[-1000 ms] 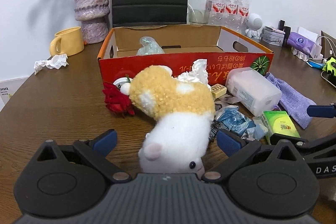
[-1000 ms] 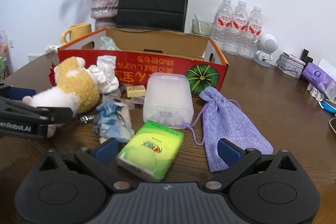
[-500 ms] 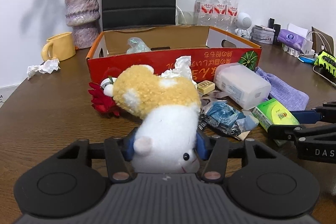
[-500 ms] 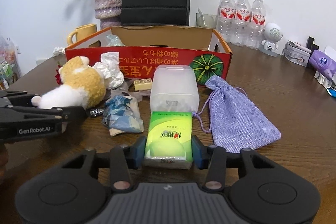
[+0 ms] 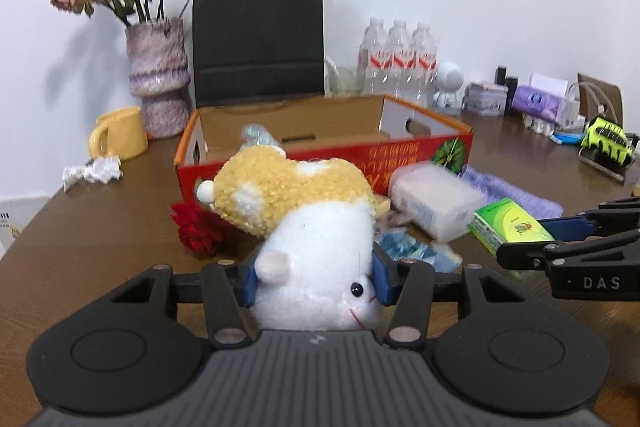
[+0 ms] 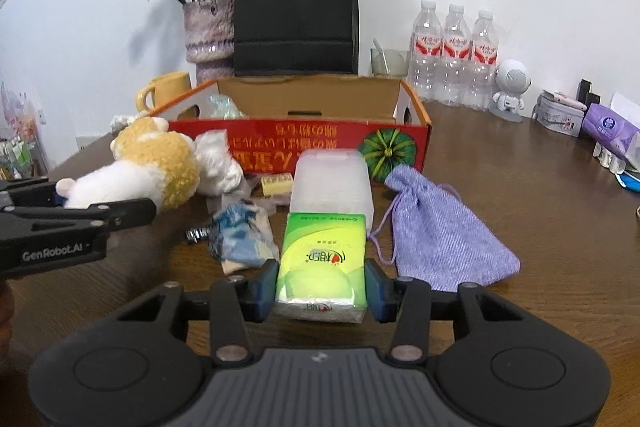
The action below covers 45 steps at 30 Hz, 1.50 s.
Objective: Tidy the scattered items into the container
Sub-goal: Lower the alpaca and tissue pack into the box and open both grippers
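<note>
Clamping the plush hamster (image 5: 312, 227), the left claw (image 5: 314, 281) sits before the red cardboard box (image 5: 320, 151); the right claw (image 6: 322, 289) grips the green tissue pack (image 6: 324, 259), also before it.

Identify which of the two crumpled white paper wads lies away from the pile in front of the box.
The crumpled paper wad beside the yellow mug, alone on bare table. The other wad sits against the red box, touching the plush toy.
</note>
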{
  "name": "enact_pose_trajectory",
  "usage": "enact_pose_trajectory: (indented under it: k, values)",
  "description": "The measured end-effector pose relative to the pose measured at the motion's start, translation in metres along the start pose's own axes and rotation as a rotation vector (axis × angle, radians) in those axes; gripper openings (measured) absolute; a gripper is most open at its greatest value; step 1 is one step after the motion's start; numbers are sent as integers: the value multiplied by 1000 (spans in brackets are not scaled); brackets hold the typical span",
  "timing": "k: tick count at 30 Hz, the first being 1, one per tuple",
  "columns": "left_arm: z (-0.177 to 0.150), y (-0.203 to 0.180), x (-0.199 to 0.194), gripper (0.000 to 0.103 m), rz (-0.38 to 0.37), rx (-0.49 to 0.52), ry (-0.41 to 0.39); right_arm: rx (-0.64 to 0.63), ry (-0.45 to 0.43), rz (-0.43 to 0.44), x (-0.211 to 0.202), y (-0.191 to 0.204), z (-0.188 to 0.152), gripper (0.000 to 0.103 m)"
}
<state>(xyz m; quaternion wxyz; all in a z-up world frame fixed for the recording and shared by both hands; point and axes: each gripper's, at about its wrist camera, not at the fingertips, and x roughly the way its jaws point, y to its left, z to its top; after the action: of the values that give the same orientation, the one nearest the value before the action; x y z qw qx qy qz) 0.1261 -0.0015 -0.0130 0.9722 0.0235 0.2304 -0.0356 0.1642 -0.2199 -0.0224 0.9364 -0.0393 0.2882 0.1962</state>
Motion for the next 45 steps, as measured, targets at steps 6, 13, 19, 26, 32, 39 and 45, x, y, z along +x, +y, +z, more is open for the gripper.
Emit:
enact_pose_trajectory:
  k: [6,13,19,26,32,39,45]
  values:
    - [36,9,-13,52,-10,-12,-100,5,-83,39,-5,-4,38,44]
    - [91,29,23,52,4,-45,-145,-26,-173,58,21,1,102,44]
    - [112,44,85,52,-22,-117,-85,-1,-142,55,86,-2,141,44]
    - [106,56,152,52,-28,-134,15,-10,-21,53,163,-13,148,44]
    - [104,57,168,59,-23,-113,36,-34,11,44,183,-17,146,45]
    - [109,50,156,103,38,-88,-26,-19,35,-3,181,-18,149,97]
    - [113,49,153,103,68,-94,-10,-31,28,-17,176,-18,152,102]
